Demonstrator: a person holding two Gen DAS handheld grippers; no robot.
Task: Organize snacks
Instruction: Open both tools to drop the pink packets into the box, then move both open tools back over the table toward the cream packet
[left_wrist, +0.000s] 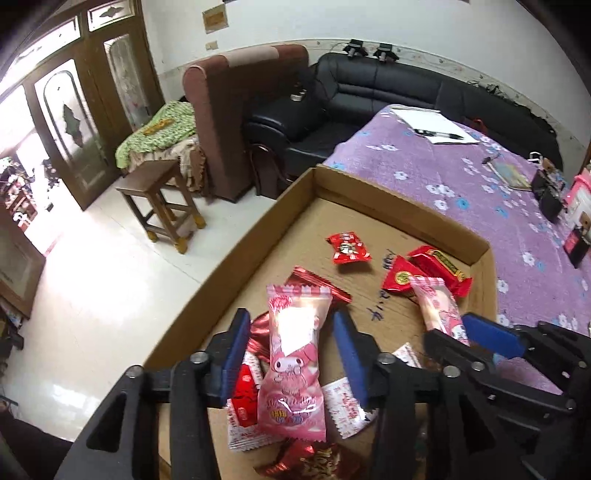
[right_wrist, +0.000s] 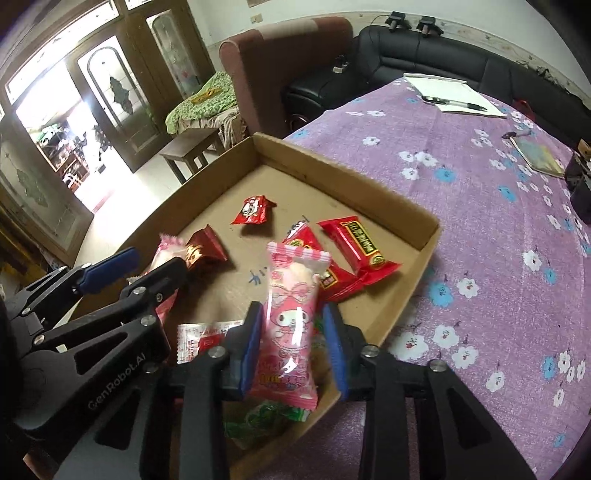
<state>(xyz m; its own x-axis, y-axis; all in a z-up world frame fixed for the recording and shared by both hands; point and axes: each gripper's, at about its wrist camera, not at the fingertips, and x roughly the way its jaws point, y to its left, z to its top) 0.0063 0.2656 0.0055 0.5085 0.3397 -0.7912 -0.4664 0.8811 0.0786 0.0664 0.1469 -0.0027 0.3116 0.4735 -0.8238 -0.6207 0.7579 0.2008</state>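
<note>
A shallow cardboard tray (left_wrist: 391, 201) (right_wrist: 354, 171) lies on the table with several wrapped snacks in it. One pink cartoon snack pack (left_wrist: 291, 365) lies between the blue pads of my left gripper (left_wrist: 291, 319); a gap shows on each side, so the gripper is open. A second pink pack (right_wrist: 291, 325) stands tilted between the pads of my right gripper (right_wrist: 291, 308), which is slightly open, the right pad clear of the wrapper. Red snacks (left_wrist: 349, 247) (right_wrist: 360, 245) lie further into the tray. Each gripper also shows at the edge of the other's view.
The tray rests at the edge of a purple flowered tablecloth (right_wrist: 480, 221), with the tiled floor (left_wrist: 110, 277) beyond its left side. A notebook with a pen (right_wrist: 454, 96) and dark boxes (left_wrist: 550, 195) sit further back. A wooden stool (left_wrist: 162, 203) and sofas stand behind.
</note>
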